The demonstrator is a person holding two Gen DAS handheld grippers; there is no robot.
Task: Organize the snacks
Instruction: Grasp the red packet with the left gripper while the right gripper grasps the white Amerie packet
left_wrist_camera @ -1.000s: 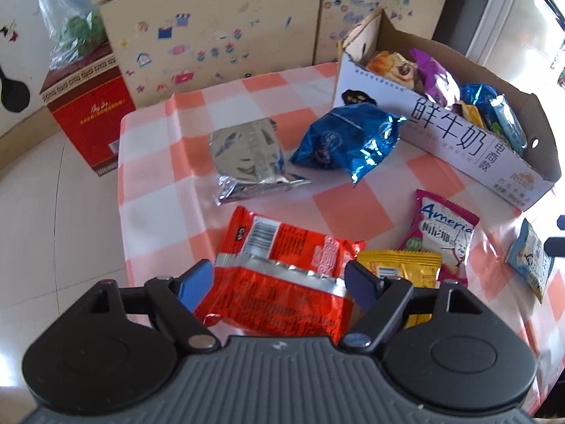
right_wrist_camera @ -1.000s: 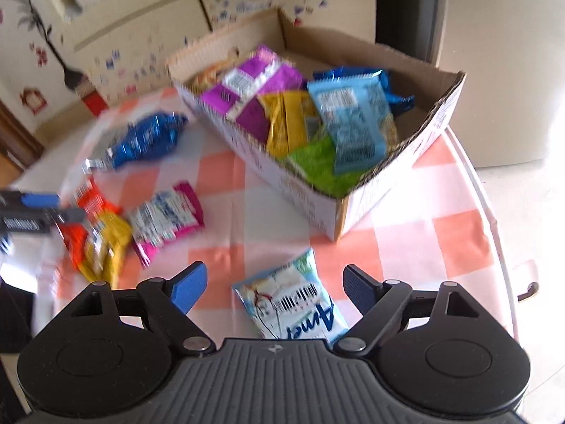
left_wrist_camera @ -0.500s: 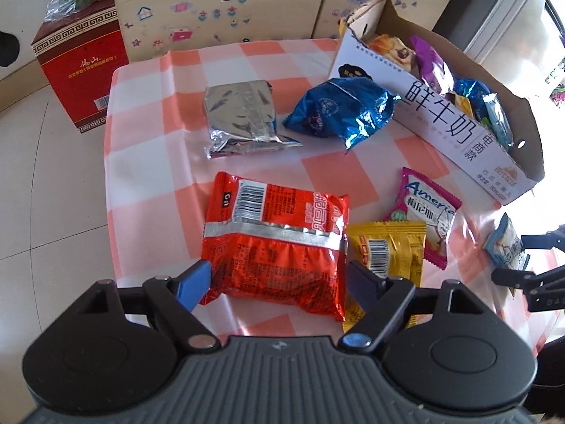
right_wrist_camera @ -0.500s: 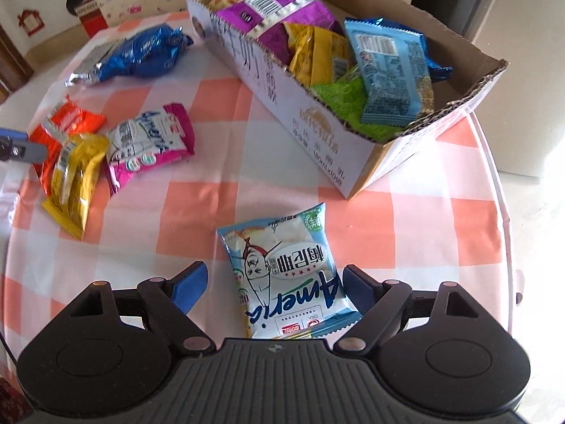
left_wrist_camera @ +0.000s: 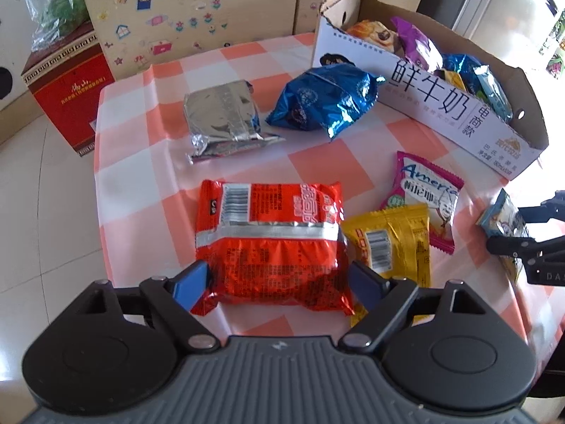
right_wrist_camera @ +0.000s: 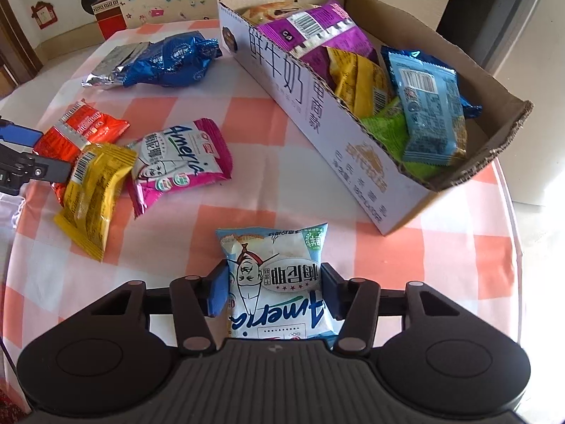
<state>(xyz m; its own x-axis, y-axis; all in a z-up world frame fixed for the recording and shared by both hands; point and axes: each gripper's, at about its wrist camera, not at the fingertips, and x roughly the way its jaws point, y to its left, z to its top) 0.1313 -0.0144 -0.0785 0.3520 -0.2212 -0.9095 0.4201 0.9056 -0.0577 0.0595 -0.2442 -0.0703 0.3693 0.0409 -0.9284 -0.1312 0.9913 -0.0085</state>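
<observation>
My left gripper [left_wrist_camera: 279, 282] is open, its fingers on either side of the near end of a red noodle packet [left_wrist_camera: 268, 236] lying on the checked cloth. My right gripper [right_wrist_camera: 273, 291] has closed on a light-blue snack bag [right_wrist_camera: 275, 282], its pads touching both sides. The cardboard box [right_wrist_camera: 317, 106] holds several snack packets. A yellow packet [left_wrist_camera: 392, 243], a pink packet [left_wrist_camera: 423, 194], a blue foil bag [left_wrist_camera: 325, 99] and a silver foil bag [left_wrist_camera: 222, 116] lie loose on the table. The right gripper also shows in the left wrist view [left_wrist_camera: 512, 229].
The round table with orange-and-white cloth [right_wrist_camera: 275, 162] drops off at left and right. A red carton [left_wrist_camera: 67, 95] stands on the floor beyond the table's left edge. A sticker-covered cabinet [left_wrist_camera: 194, 10] stands behind.
My right gripper moved forward over the light-blue bag and closed its fingers onto it. My left gripper shifted slightly, with the red packet between its open fingers.
</observation>
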